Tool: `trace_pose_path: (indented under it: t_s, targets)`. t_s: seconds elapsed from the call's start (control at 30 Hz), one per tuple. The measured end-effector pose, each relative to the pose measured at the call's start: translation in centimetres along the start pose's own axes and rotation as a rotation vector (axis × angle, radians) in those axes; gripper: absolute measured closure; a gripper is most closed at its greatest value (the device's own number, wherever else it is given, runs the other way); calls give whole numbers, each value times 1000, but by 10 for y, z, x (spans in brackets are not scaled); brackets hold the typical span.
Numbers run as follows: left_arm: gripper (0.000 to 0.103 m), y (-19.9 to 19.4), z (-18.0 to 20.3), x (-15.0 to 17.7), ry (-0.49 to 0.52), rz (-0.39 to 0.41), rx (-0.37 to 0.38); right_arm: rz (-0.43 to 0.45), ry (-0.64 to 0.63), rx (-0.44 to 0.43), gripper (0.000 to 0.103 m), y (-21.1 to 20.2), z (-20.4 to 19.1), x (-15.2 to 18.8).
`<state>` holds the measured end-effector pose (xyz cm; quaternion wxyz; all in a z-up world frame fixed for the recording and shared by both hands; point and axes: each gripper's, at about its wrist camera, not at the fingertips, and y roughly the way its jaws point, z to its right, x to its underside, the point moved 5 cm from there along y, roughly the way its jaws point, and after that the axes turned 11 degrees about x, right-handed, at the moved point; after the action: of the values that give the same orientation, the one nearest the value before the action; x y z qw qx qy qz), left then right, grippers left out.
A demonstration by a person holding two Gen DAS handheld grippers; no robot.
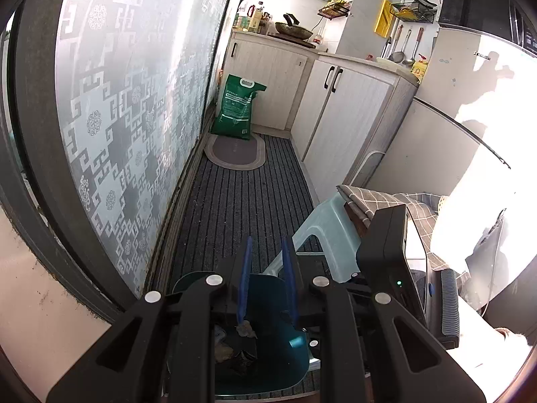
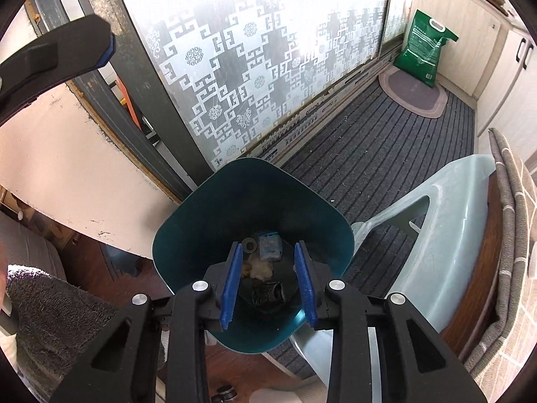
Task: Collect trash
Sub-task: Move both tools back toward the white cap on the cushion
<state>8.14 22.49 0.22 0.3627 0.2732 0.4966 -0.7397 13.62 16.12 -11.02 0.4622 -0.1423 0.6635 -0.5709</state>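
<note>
- Trash bin (image 2: 250,201): teal, smooth plastic, rounded-square mouth, glossy inner wall. It stands on the floor at the edge of the striped mat, just beside the pale stool and near the sliding door.
- Trash (image 2: 265,265) in the bin's bottom: a pale blue wrapper, a dark ring-shaped piece, a whitish crumpled wad, a tan scrap and a dark ribbed object. What each one is cannot be told.
- Right gripper (image 2: 268,288): black linkage arms with silver rivets and flat blue pads. It points steeply down into the bin's mouth, its jaws partly open with nothing pressed between them; the trash lies below the gap.
- Left gripper (image 1: 268,282): same build, tilted downward over the bin's near rim. Its blue pads stand narrowly apart; a small grey-brown scrap (image 1: 246,330) shows at the root of the left pad, but whether it is pinched cannot be told.
- In the right wrist view, one black arm of the left gripper with a blue pad tip crosses the upper left corner, the rest cut off.
- Floor mat (image 2: 386,154): dark grey, ribbed with lengthwise stripes.
- Stool (image 2: 446,228): pale grey-green moulded plastic, curved legs, partly hidden by the bin.
- Sliding door (image 2: 255,50): frosted glass with a white geometric fret pattern, dark metal frame.
- Green sack (image 1: 238,107): glossy printed bag with a handle cut-out, upright against the pale cabinet (image 1: 339,110).
- Checked cloth (image 1: 379,201): grey-brown, folded, right of the stool.
</note>
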Motion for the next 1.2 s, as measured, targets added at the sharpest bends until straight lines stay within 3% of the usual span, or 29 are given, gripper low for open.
trace_pose_path:
  t_s: [0.33, 0.63, 0.9, 1.1, 1.2]
  targets:
    - [83, 11, 24, -8, 16, 15, 15, 149, 58, 13, 71, -52, 31, -3]
    - [83, 25, 47, -9, 25, 6, 40, 258, 181, 136, 71, -94, 101, 4]
    - [82, 44, 70, -4, 51, -24, 70, 260, 311, 238, 71, -100, 174, 24]
    - [76, 59, 86, 3, 67, -56, 98, 225, 346, 279, 71, -87, 197, 33]
    - [73, 68, 95, 7, 81, -77, 109, 202, 360, 298, 64, -75, 204, 35]
